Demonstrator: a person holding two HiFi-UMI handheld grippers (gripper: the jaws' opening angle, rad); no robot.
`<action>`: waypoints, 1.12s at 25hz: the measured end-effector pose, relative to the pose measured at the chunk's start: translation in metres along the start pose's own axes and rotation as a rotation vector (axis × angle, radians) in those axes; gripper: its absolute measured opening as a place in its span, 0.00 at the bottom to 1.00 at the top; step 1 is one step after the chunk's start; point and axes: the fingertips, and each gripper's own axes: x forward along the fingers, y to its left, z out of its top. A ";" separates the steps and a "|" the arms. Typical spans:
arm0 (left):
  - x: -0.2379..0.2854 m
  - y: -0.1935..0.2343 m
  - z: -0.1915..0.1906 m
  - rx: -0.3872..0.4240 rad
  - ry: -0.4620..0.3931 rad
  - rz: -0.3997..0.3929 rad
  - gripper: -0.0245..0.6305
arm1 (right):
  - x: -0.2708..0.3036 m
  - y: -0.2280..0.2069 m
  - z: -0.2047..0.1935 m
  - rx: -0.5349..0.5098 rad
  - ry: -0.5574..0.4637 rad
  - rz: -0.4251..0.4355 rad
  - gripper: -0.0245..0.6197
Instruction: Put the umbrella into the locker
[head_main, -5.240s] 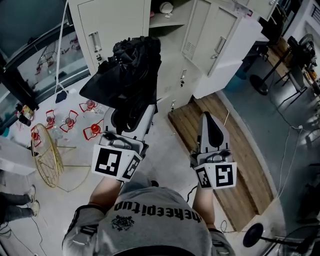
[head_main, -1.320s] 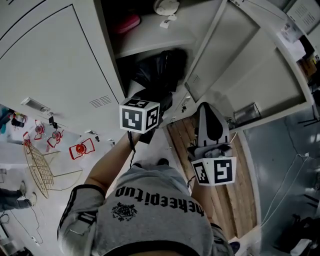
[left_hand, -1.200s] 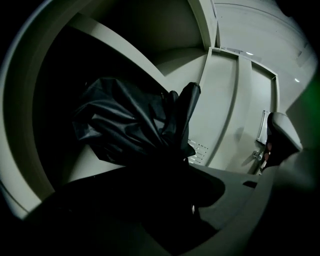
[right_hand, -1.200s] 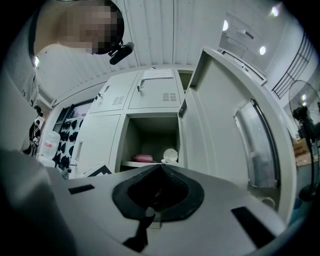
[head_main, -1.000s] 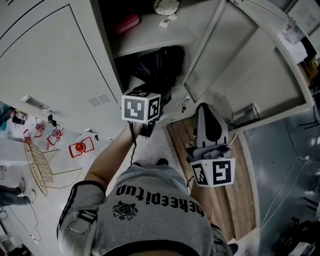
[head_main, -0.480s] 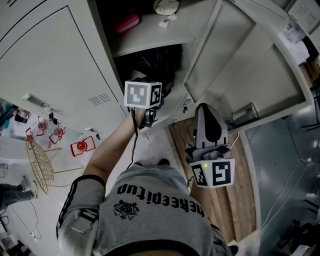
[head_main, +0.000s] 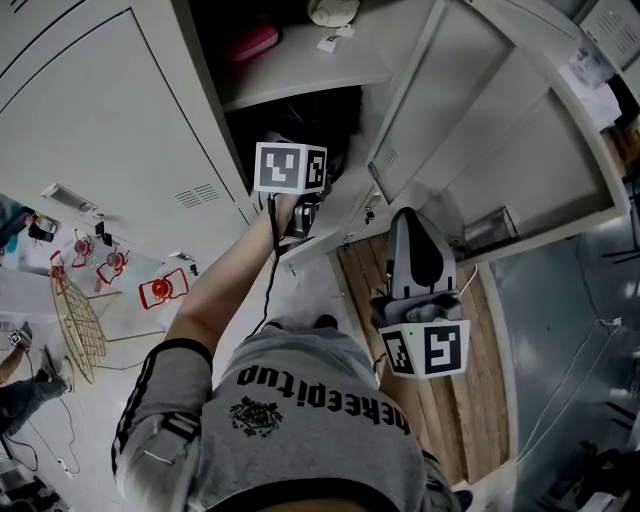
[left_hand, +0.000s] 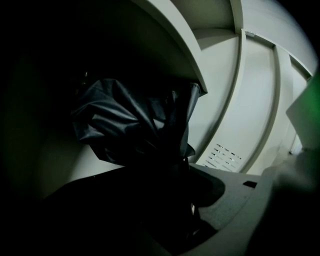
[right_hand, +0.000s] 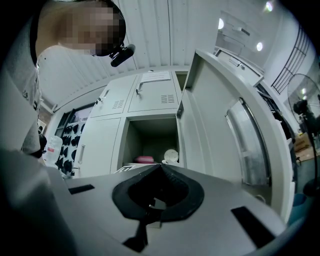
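Since a second ago the left gripper (left_hand: 182, 172) has pushed deeper into the locker (head_main: 212, 90). Its cube (head_main: 290, 167) now sits at the locker's lower opening, and the umbrella (left_hand: 130, 125), clamped between wide-set jaws, hangs inside under the shelf (head_main: 310, 72). Placing looks nearly done: next, I reckon, comes lowering it to the locker floor, letting go and backing out, while the right gripper (head_main: 414, 218), jaws together and empty, waits outside. I count one umbrella, one open locker, two grippers, and on the shelf one pink item (head_main: 255, 42) and one pale round item (head_main: 333, 10).
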 end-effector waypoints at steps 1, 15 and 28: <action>0.002 0.001 0.001 -0.004 0.004 0.004 0.41 | 0.000 0.000 0.000 0.001 0.001 0.002 0.04; 0.024 0.012 0.012 -0.011 0.022 0.085 0.41 | 0.003 0.005 -0.003 -0.003 0.011 0.052 0.04; 0.041 0.023 0.017 -0.039 0.068 0.128 0.42 | 0.006 0.002 -0.003 0.002 0.015 0.076 0.04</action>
